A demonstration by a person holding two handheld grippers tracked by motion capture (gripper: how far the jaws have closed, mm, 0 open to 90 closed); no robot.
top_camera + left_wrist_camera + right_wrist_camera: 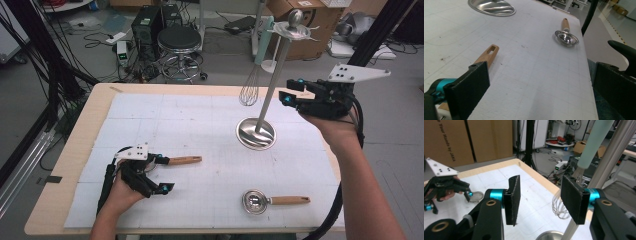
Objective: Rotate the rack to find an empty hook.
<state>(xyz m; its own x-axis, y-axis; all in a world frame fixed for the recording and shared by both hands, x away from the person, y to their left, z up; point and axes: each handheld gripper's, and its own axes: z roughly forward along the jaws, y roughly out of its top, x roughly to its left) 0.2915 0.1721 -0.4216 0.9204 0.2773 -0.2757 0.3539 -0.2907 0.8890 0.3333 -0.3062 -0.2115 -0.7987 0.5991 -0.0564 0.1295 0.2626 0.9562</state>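
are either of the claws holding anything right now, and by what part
Nothing is held. The right claw stands open by the hanging whisk, nothing between its pads. The left claw is open beside a wooden-handled tool lying on the table.

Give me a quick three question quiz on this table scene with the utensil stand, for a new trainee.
1. True or false: the wire whisk with the pale green handle hangs from the tall steel utensil stand.
2. Which thing lies nearest the left gripper? A) the wooden-handled utensil B) the round steel strainer with a wooden handle C) the whisk
3. Fill in: the jaws of the right gripper stand ____, with nothing between them.

Key: 1 true; 2 A; 3 open.
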